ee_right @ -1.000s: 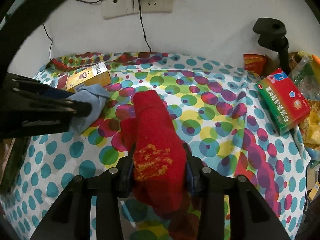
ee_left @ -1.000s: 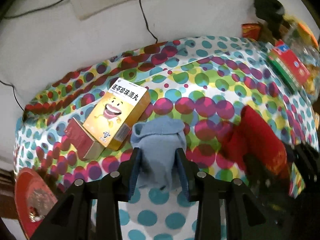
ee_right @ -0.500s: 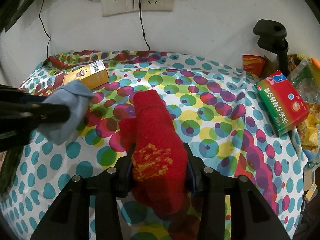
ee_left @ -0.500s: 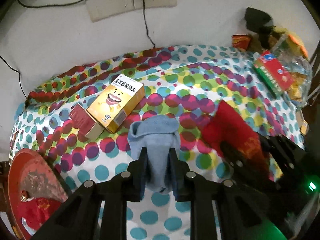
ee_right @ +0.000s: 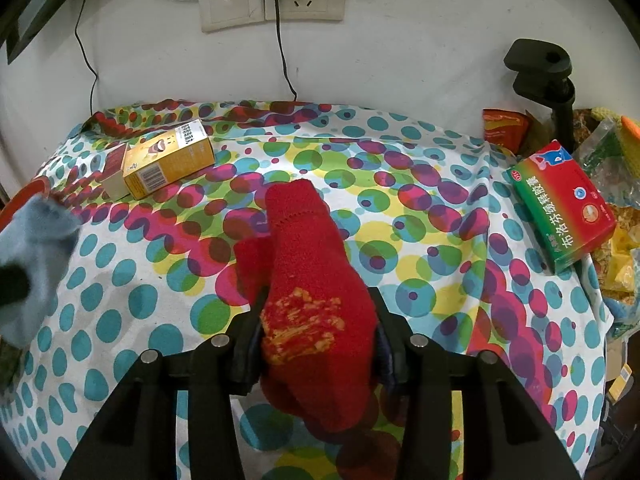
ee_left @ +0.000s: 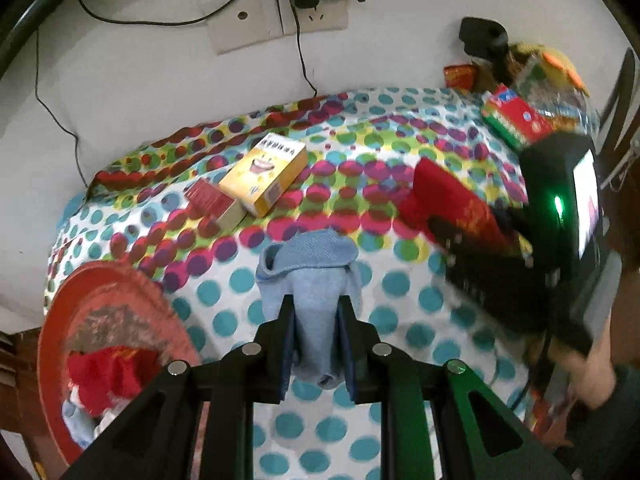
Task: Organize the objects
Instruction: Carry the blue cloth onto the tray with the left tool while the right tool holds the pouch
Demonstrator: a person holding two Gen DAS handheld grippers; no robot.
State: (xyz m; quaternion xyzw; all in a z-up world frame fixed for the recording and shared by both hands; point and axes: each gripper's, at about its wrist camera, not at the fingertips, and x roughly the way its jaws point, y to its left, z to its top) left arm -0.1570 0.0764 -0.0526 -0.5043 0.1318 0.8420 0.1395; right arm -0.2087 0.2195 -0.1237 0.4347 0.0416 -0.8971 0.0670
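My left gripper (ee_left: 316,304) is shut on a light blue sock (ee_left: 312,264) and holds it in the air above the dotted tablecloth (ee_left: 400,304). The same blue sock (ee_right: 36,248) shows blurred at the left edge of the right wrist view. A red basin (ee_left: 100,300) with red and pale cloth inside sits at the lower left. My right gripper (ee_right: 318,300) rests low on the table with a red sock (ee_right: 304,240) between its pads. Its jaws are opening, and the pads still touch the sock's sides. The red sock (ee_left: 452,200) also appears in the left wrist view.
A yellow carton (ee_left: 264,172) leans on a small dark red box (ee_left: 210,200) at the back left. A green and red medicine box (ee_right: 564,204), snack bags (ee_right: 616,240) and a black clamp stand (ee_right: 540,68) crowd the right edge. Wall sockets (ee_right: 272,4) with cables hang behind.
The left gripper closed on the blue sock, lifted it off the cloth and carried it left, bringing the red basin into view. The right gripper stayed put on the red sock.
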